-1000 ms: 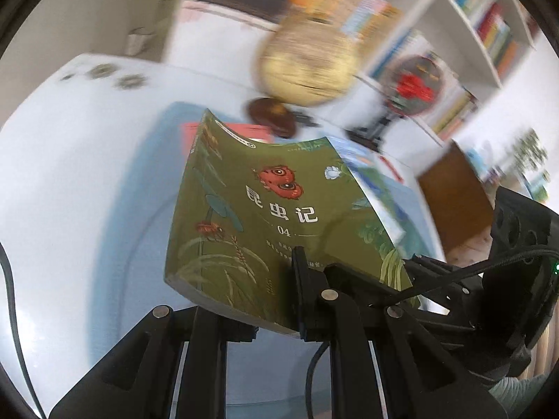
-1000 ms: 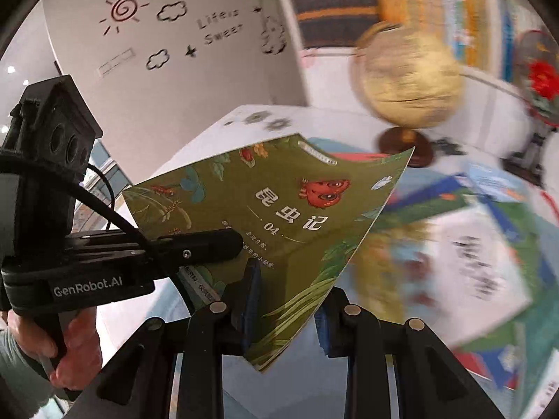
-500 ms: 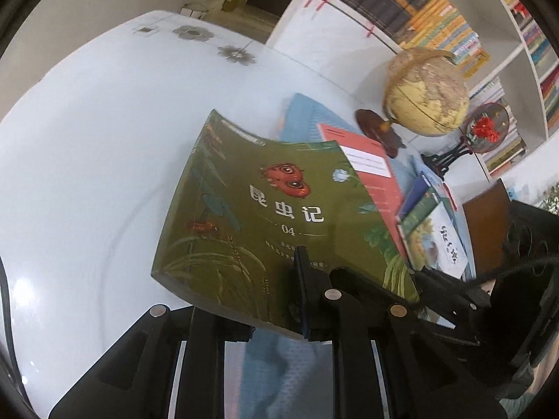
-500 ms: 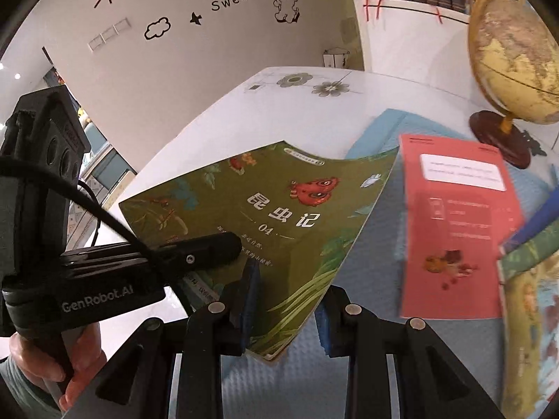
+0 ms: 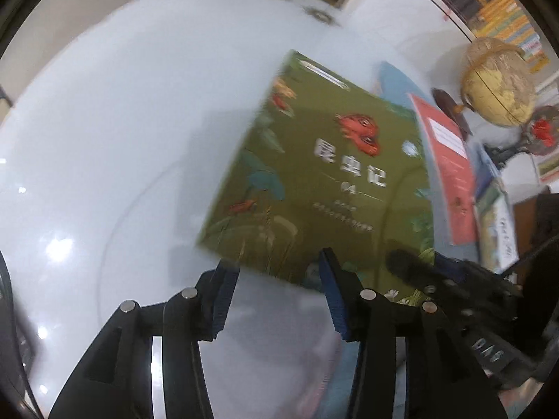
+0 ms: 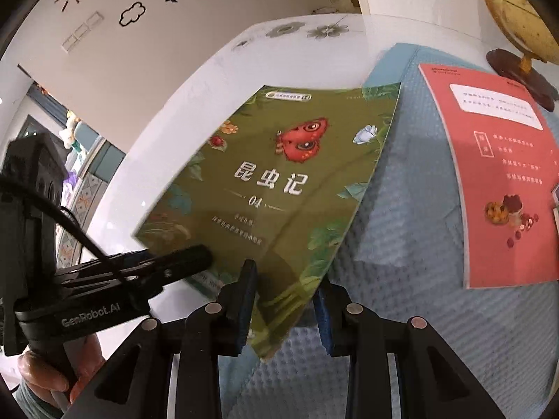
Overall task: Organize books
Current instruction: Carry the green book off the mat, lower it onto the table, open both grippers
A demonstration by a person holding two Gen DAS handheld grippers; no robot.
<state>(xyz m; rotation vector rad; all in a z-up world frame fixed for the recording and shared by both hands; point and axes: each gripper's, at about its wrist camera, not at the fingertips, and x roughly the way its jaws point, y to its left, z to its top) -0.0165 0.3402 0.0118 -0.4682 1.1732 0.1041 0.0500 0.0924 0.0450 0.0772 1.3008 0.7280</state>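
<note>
Left wrist view first: the left hand-held gripper (image 5: 277, 291) has let go. Half a second ago it was clamped on the green book (image 5: 321, 188); its fingers are now spread wide, with the book's near edge just in front of them. The book is blurry here, so only the big white title 昆虫记 reads; the small lines under it are mush. It lies partly on the white bench (image 5: 104, 139) and partly on the blue mat (image 5: 394, 76). At about 2 o'clock from it sits the red book (image 5: 450, 167), then the globe (image 5: 496, 90) further out. The other gripper's finger crosses the book's corner at 4 o'clock.

Right wrist view: the right hand-held gripper (image 6: 283, 300) is still around the green book's (image 6: 279, 188) lower corner, same as before, but I can't tell if the pads are actually squeezing or just sitting either side. Sharp here: 昆虫记, "04", a red butterfly. The left gripper's body (image 6: 104, 296) at 8 o'clock reads "GenRobot.AI". The wall has "Swee" cut off at the top edge. The red book (image 6: 503, 181) at 3 o'clock lies flat on the mat (image 6: 419, 227), its right side cut off; its text is too small to read.
</note>
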